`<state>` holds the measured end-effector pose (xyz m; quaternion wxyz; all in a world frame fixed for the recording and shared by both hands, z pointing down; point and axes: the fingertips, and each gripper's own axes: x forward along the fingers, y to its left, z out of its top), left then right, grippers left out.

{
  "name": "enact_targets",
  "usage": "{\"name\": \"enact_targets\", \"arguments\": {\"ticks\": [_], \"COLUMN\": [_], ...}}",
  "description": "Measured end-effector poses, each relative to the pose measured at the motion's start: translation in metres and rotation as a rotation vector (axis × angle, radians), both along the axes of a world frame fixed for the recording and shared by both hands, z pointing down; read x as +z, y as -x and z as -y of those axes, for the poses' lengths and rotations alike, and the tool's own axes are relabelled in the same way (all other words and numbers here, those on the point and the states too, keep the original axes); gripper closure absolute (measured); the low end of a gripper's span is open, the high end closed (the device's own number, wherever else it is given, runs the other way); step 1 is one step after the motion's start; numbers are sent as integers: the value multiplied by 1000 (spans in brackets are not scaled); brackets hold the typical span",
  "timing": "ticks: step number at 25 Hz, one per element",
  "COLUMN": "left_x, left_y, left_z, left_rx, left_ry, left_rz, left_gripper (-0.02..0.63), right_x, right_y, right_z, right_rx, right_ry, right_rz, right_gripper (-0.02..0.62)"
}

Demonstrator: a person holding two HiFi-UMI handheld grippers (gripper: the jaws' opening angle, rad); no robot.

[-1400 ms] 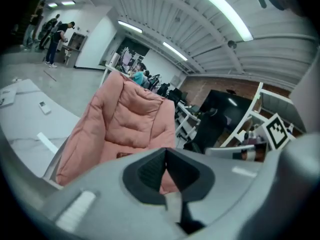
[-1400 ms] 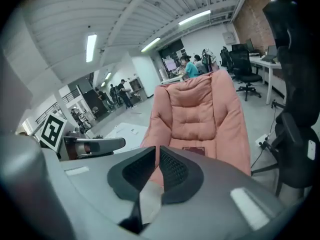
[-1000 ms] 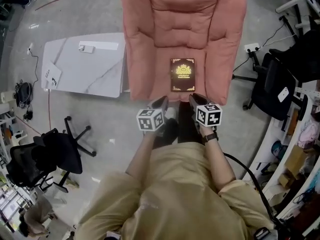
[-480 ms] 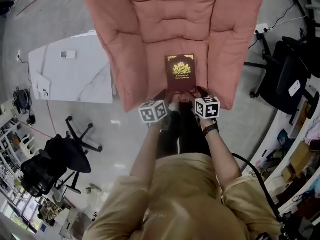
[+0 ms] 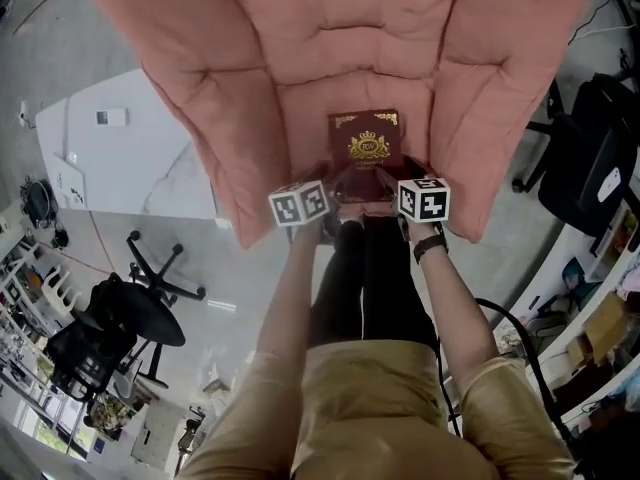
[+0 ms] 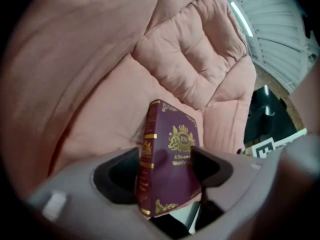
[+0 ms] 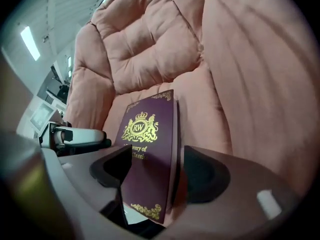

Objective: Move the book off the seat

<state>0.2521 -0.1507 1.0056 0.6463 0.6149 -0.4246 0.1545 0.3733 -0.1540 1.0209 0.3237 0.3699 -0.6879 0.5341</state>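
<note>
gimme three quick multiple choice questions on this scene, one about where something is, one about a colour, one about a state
1. Where is the book?
A. on the table
B. on the chair seat
C. on the floor

2. What colour is the chair?
A. blue
B. pink
C. green

3. The book is:
A. closed
B. open, pages up
C. torn in two

Answers:
1 B, it lies on the seat cushion.
2 B, the padding is pink all over.
3 A, its gold-crested cover faces up, shut.
</note>
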Motion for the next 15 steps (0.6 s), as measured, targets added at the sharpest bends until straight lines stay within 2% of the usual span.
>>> {"name": "enact_targets", "arguments": {"ticks": [6, 10, 13, 15], "left_x": [32, 51, 56, 57], "left_y": [-1, -6, -8, -8], "left_z": [10, 3, 3, 4], "left_rx": [-69, -50, -59, -56], "left_ry": [41, 70, 76, 76], "left_rz": [-71, -100, -158, -172], "left_gripper": [291, 295, 303, 308], "right_x": [25, 36, 39, 39], "right_y": [11, 16, 18, 21], "right_z": [9, 7, 7, 7], "right_rx": [-88, -62, -55, -60], "right_ry": [63, 99, 118, 126], "right_rz": [60, 153, 203, 225], "right_gripper": [243, 202, 202, 248]}}
